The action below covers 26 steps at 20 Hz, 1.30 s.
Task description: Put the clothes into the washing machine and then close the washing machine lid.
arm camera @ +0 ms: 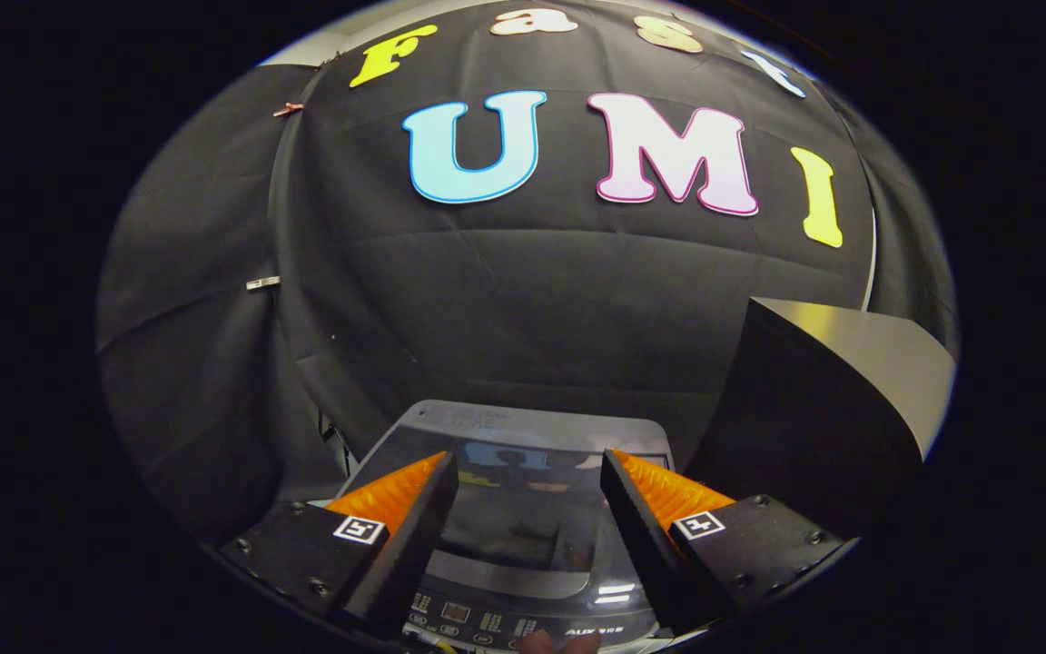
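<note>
A: The gripper (pixel 530 477) hangs above the washing machine (pixel 523 545), its fingers spread apart with nothing between them. The lid (pixel 523 509) lies flat and closed, glossy enough to mirror the booth.

B: And the clothes?

A: No garment can be made out here. With the lid down, nothing can go into the drum until it is lifted, so that looks like the first obstacle.

B: What could go wrong?

A: The smooth lid could slip off the fingers on the way up. A dark box (pixel 814 409) stands at two o'clock from the fingers, just beside the machine; a wide swing might clip it. The control panel (pixel 505 627) sits at six o'clock, where a low finger could press a button.
</note>
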Each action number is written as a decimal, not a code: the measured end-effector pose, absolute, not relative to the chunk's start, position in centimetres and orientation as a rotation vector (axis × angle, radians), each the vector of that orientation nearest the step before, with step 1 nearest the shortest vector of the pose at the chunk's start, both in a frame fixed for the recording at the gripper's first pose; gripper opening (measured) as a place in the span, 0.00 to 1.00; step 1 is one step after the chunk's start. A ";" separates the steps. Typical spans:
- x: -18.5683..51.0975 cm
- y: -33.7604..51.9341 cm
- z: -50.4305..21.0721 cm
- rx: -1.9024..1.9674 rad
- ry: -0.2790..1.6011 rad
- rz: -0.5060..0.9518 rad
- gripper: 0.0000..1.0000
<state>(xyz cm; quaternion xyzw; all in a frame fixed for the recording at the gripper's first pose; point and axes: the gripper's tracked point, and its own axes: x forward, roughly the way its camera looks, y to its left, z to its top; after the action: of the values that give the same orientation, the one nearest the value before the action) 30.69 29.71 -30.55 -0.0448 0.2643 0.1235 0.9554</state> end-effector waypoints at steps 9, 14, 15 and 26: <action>23.4 29.3 -23.3 -0.148 0.479 0.253 0.99; 19.8 29.9 -18.3 -0.115 0.441 0.281 1.00; 19.1 29.8 -17.2 -0.113 0.420 0.279 1.00; 12.0 26.3 -9.0 -0.004 0.290 0.281 1.00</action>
<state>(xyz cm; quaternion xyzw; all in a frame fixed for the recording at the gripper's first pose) 11.95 26.35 -9.02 -0.0019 0.1441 0.1397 0.9796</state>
